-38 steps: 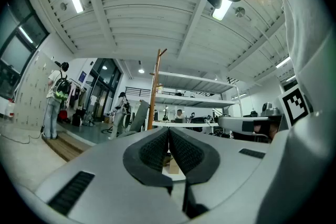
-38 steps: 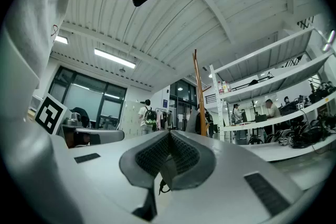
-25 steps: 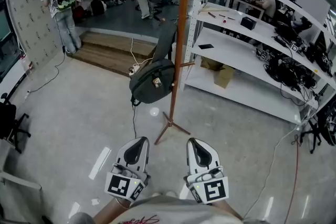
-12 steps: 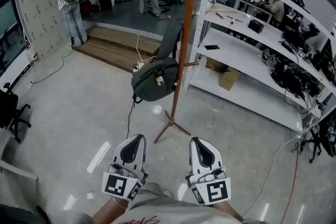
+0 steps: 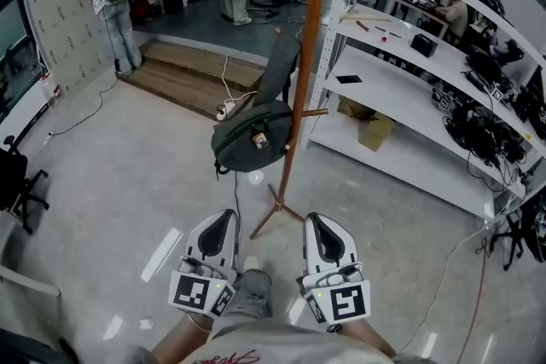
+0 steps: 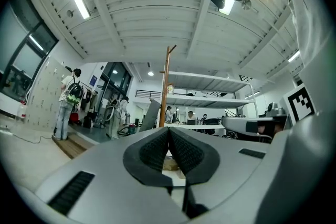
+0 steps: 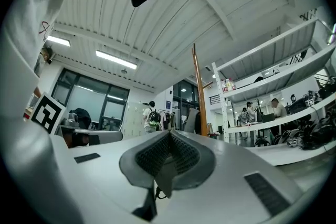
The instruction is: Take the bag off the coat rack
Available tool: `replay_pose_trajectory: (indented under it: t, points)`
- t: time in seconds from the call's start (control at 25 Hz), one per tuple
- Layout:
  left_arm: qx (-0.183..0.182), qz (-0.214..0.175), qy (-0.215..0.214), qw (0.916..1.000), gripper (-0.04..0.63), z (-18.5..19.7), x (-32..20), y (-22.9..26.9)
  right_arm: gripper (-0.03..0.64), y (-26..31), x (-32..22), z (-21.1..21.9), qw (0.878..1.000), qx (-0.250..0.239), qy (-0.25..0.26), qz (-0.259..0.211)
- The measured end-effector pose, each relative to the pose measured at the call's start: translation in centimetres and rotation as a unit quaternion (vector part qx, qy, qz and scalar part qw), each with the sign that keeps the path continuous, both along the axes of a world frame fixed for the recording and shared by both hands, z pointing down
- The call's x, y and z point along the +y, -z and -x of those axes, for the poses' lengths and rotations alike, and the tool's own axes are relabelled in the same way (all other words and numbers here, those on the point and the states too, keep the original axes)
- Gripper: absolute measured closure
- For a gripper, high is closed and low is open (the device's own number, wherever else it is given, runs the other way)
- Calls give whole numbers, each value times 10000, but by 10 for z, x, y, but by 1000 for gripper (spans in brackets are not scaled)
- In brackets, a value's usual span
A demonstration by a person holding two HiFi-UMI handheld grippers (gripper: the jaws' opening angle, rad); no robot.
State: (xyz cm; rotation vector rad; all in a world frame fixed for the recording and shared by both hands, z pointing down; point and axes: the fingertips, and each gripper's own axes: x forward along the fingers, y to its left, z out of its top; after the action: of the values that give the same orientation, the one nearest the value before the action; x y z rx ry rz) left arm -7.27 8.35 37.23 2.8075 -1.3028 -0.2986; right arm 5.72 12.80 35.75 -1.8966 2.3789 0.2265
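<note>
A dark grey-green bag (image 5: 250, 146) hangs by its strap from a peg on the brown wooden coat rack (image 5: 305, 38), low on the pole's left side. The rack's pole also shows in the left gripper view (image 6: 165, 86) and the right gripper view (image 7: 199, 97). My left gripper (image 5: 219, 224) and right gripper (image 5: 318, 228) are held side by side near my body, well short of the rack. Both point toward the rack. Both are shut with nothing between the pads.
A white shelving unit (image 5: 401, 89) with boxes, cables and equipment runs along the right, just behind the rack. The rack's feet (image 5: 275, 207) spread on the grey floor. A person with a backpack (image 5: 115, 0) stands far left by a raised wooden platform (image 5: 192, 77).
The rack and bag have come closer and shifted slightly in the head view as I stepped forward. Both grippers stay shut and side by side.
</note>
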Motion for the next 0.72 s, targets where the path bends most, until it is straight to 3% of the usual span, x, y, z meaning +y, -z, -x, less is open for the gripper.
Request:
replay_pose_trajectory:
  t: [0.36,0.72]
  points:
    - [15,27,-200,9998,578,-23,-102,-5,600,4,-100,-13,9999,34,-50,-111]
    - [-70,-146,-578,9982,577,-46,-206,22,600,22,-202,-25,9992,-130,-269,-252]
